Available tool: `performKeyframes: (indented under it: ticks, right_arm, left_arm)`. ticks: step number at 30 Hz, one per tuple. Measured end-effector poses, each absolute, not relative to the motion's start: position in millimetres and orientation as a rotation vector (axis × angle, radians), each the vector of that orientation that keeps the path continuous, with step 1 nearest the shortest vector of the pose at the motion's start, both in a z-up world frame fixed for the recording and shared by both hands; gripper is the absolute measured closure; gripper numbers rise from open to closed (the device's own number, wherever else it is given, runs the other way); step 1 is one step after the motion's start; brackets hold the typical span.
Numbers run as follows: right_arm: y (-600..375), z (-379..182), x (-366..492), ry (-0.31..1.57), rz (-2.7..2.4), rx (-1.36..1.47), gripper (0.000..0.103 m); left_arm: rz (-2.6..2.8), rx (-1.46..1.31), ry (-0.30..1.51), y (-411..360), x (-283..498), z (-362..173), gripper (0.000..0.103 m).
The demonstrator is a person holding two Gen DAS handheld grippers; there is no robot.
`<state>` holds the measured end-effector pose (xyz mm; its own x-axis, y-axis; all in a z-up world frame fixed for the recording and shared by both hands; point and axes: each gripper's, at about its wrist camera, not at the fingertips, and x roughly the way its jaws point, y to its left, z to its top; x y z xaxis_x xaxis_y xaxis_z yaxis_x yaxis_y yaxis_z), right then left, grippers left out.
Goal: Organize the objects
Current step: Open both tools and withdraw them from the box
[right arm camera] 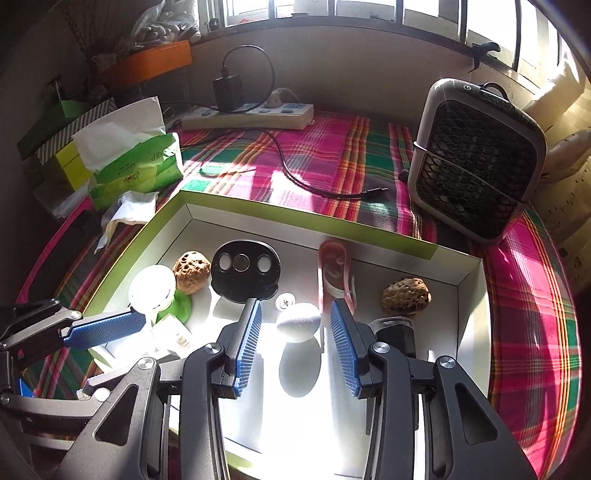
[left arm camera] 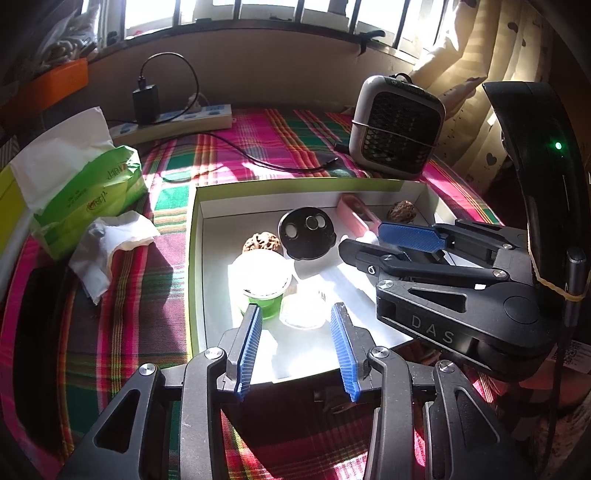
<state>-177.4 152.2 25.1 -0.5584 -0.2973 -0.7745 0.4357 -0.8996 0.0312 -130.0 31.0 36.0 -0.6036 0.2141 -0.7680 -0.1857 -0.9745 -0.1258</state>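
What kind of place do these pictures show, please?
Probably a home room, beside a barred window: a plaid cloth covers the surface, with a power strip, a tissue pack and a small fan.

Home room: plaid cloth [right arm camera: 332, 155], curtain [left arm camera: 480, 74], tissue pack [right arm camera: 136, 166], power strip [right arm camera: 251, 116].
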Motion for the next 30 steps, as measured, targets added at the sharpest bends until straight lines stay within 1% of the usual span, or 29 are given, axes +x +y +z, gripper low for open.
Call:
performKeyframes:
  ticks: [2,4,30]
  right_arm:
    - [152.9,27.4,-174.3,0.225,-2.448,1.164,0.058]
    - [154.1,29.6,-171.7,0.223,-2.454,1.159,0.058]
    - [178.7,48.5,-130.3,0.134,-2.537,1.108,0.058]
  left_arm:
    - [2.626,-1.263,-0.051,31.6,-128.3,37.5,0.067]
    - [2.628,-1.26,-0.057,31.4,-127.1,38.9,0.066]
    - [2.635,-1.176,-0.091,24.9,-88.2,58.2,0.066]
